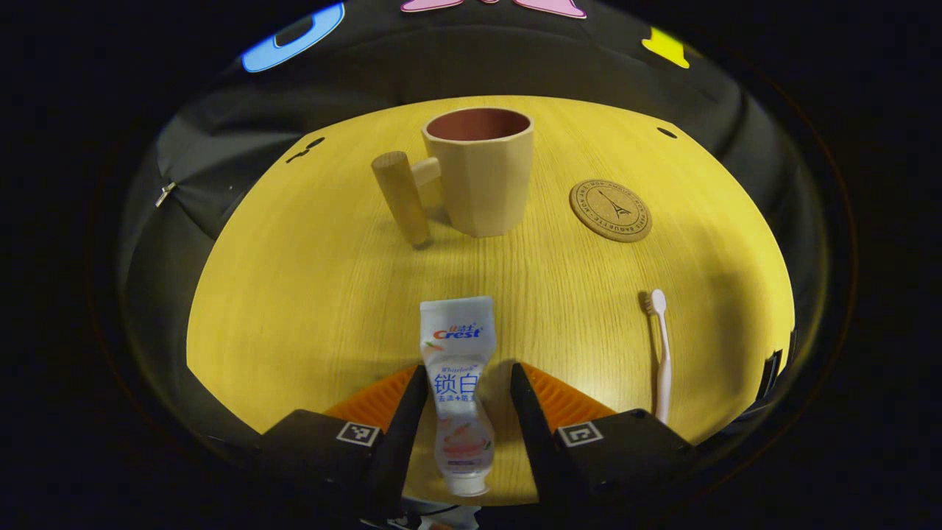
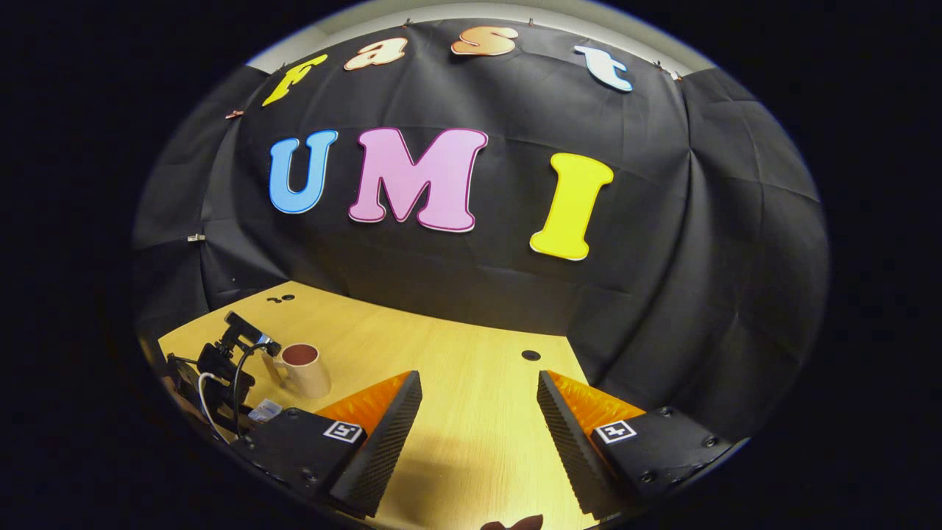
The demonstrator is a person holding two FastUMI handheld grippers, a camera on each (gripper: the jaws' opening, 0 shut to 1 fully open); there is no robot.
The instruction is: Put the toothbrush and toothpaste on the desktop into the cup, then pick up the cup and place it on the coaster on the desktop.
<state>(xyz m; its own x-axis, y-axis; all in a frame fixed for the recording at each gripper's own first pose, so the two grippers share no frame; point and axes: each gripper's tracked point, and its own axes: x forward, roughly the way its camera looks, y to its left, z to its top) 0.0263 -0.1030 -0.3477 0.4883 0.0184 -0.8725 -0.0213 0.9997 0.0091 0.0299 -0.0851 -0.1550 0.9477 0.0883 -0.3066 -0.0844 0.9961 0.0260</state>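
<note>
Left hand-held gripper (image 1: 466,412): released, jaws spread, straddling the toothpaste tube (image 1: 459,390). The tube lies flat on the tabletop (image 1: 309,294) between the two fingers, cap end toward the camera, crimped end pointing away. A gap shows on each side of it, so neither finger yet presses on it.

Ahead of this gripper, well apart, stands the cup (image 1: 482,169), upright and seemingly empty, its wooden peg handle (image 1: 401,197) on the gripper's left. Just right of the cup lies the round cork coaster (image 1: 610,210), bare. The toothbrush (image 1: 661,353) lies to the gripper's right, bristle end away; its near end is cut off behind the right finger housing.

Right hand-held gripper (image 2: 478,430): released, jaws wide, nothing between them, held above bare tabletop. Far to its left, the right gripper view shows the cup and, beside it, the other gripper; the detail there is too small to judge.

Step in hand, by judgement: taking up the toothpaste, the first item. The next move calls for closing on the tube's body, lifting, and carrying it forward to the cup's mouth, turned upright enough to drop in. The tube is soft and may deform or slip.

Whether the fingertips touch the tabletop cannot be told.
</note>
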